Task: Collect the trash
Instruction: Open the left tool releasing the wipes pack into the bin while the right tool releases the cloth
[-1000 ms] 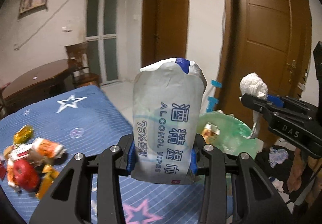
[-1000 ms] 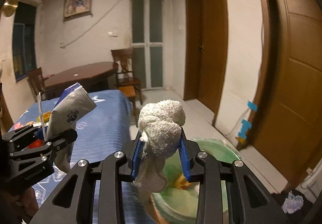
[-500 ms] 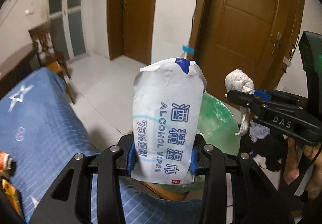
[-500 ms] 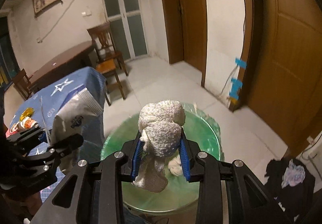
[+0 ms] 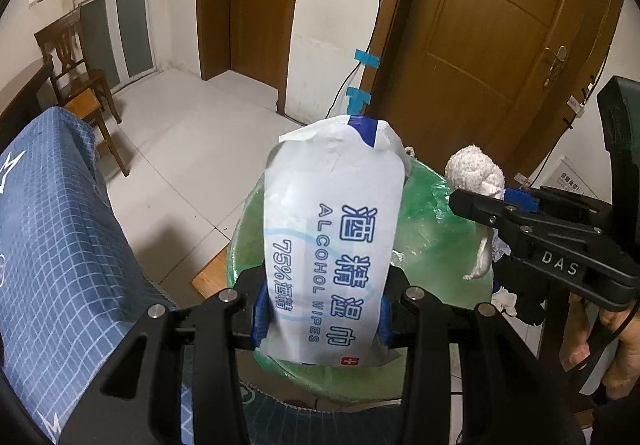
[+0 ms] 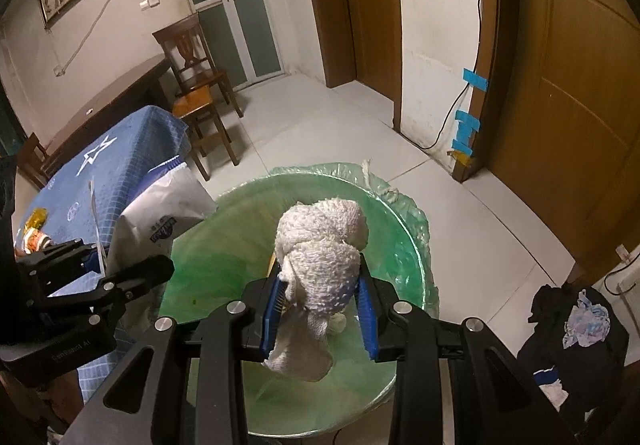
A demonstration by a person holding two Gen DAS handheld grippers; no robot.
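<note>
bin [image 6: 416, 245]: green-lined, on the floor beside the blue-clothed table [image 5: 60, 245].
wipes pack [image 5: 332, 245]: clenched in the left gripper [image 5: 324, 309] fingers, long axis upright, torn end up, over the bin's near rim.
rag [image 6: 320, 257]: white, knotted; right gripper [image 6: 320, 317] fingers clamp its middle, above the bin mouth.
step: drop-off; next, likely release both.

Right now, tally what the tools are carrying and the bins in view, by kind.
Alcohol wipes packet, in the left tool: 1
White cloth wad, in the right tool: 1
Green-lined bin: 1
Total: 3
</note>
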